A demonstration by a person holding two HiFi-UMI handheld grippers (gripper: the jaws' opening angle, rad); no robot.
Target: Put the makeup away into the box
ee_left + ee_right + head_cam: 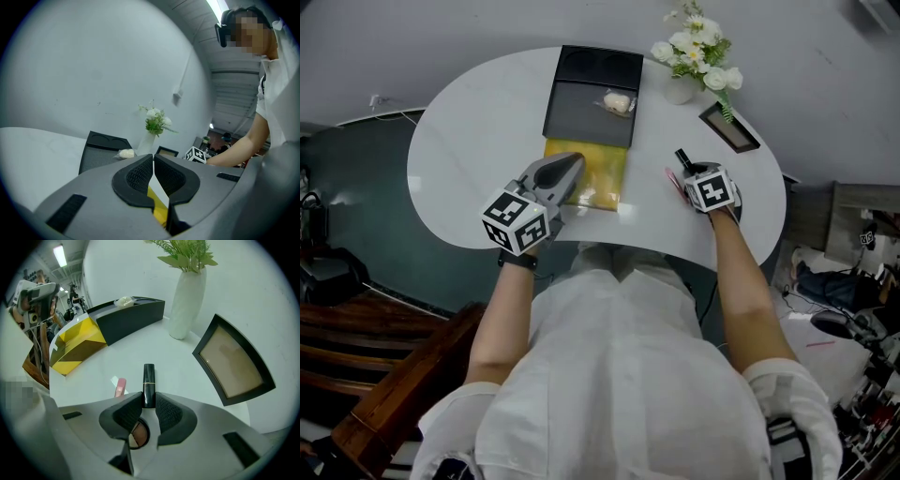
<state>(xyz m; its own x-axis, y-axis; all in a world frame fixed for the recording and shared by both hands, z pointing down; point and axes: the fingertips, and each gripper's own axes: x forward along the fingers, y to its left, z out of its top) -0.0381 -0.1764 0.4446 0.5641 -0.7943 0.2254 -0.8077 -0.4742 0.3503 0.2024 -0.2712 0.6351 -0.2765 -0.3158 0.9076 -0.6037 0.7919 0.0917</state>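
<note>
Right tongs [149, 401] pinch a black lipstick [149, 378] by its lower end near the desk's [469, 122] right front edge, with a pink tube [120, 386] and a round compact [136, 434] just beside it. Left tongs [153, 164], pressed together, clamp a flap of the yellow box [598, 183] at the front edge. A black tray [581, 117] lies behind the box.

Decor at the table's far right.
A white vase [680, 90] of white flowers [694, 42] stands on the white table [459, 141]. Just beside it, a dark picture frame [729, 127] lies flat, face up.
</note>
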